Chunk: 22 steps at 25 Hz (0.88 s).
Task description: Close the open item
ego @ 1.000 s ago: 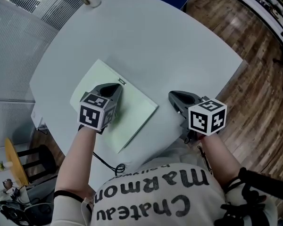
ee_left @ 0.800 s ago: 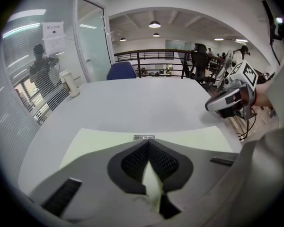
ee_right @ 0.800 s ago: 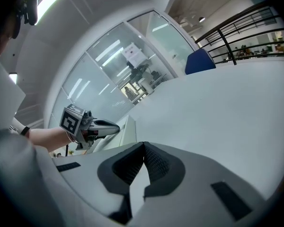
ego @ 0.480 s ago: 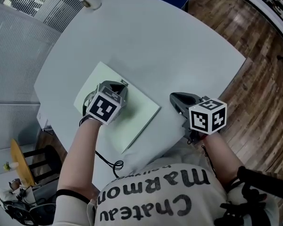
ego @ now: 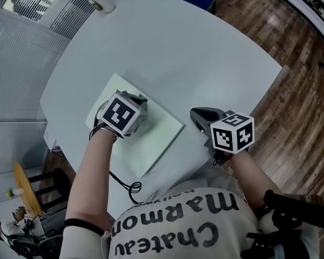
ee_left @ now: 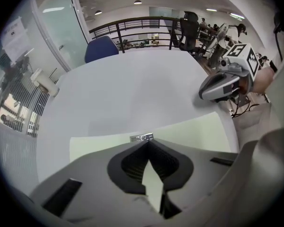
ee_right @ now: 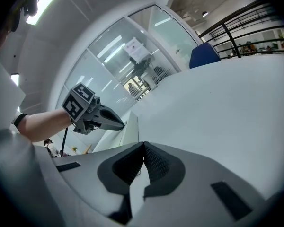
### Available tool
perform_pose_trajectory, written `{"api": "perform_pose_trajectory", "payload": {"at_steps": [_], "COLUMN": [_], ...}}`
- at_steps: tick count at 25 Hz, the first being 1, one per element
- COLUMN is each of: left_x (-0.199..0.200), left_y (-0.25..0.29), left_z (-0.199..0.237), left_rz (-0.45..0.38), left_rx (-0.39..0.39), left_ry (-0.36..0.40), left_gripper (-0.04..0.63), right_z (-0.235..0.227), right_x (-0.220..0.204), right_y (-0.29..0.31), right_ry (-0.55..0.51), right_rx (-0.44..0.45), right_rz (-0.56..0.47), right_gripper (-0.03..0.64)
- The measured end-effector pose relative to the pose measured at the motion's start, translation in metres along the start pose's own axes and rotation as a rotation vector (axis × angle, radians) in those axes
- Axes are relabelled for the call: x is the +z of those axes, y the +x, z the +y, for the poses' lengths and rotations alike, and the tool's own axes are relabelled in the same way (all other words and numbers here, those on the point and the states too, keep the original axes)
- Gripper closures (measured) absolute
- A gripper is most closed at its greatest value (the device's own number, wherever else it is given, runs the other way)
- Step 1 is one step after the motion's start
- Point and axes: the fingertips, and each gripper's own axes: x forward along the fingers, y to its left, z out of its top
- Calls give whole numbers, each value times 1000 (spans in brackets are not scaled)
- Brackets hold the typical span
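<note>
The pale green folder (ego: 159,128) lies flat and closed on the white table (ego: 178,47), left of centre. The left gripper (ego: 140,99), jaws together and empty, seems to press near its upper edge. The right gripper (ego: 195,113), jaws also together, is just right of the folder.

A thin pale-green folder (ego: 157,129) lies flat and shut on the bench (ego: 205,53), near its left edge.
</note>
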Motion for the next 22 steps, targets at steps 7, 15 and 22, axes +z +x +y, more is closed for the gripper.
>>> {"api": "perform_pose_trajectory", "payload": {"at_steps": [7, 15, 22], "left_x": [-5, -6, -1], "left_y": [4, -3, -1], "left_z": [-8, -6, -7], "left_rz": [110, 51, -139], "left_rx": [-31, 44, 117], "left_ry": [91, 49, -57], "left_gripper": [597, 595, 589], "right_z": [9, 26, 40], "right_x": [2, 7, 12], "right_y": [12, 22, 31], "right_ry": [10, -20, -69], "right_rx": [17, 56, 64], "right_rz": [17, 54, 82], "right_gripper": [618, 618, 618]}}
